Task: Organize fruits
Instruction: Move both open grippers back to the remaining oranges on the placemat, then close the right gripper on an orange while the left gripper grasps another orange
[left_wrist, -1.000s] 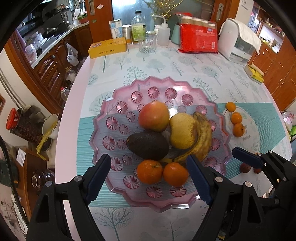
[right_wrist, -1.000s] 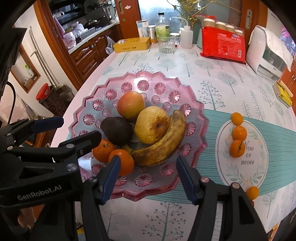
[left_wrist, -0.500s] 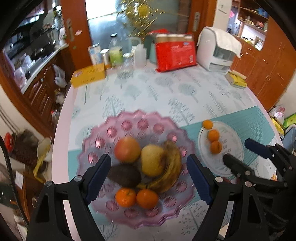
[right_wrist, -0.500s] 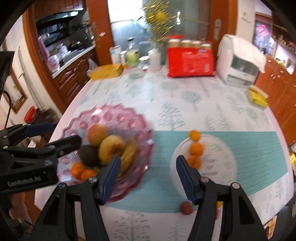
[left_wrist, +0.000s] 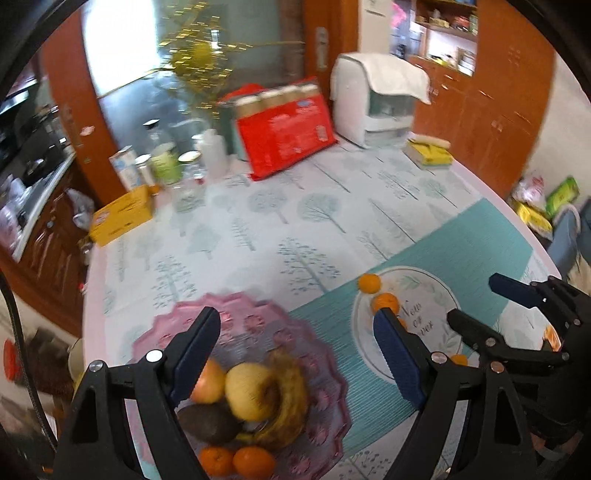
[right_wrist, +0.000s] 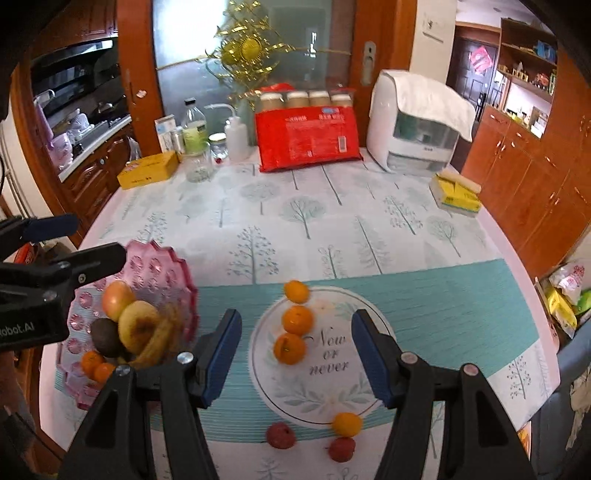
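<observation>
Holding mixed fruit (right_wrist: 140, 328): pink bowl (right_wrist: 162, 266)

Glossy translucent pink plastic tray (right_wrist: 162, 266); smooth printed tablecloth (right_wrist: 332, 221); polished wooden cabinets (right_wrist: 524, 184).

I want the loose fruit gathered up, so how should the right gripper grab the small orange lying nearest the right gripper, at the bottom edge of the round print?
Take the small orange across its round middle, coming straight down from above with the right gripper open. A red fruit sits close below it, so set the fingers left and right of the orange.
</observation>
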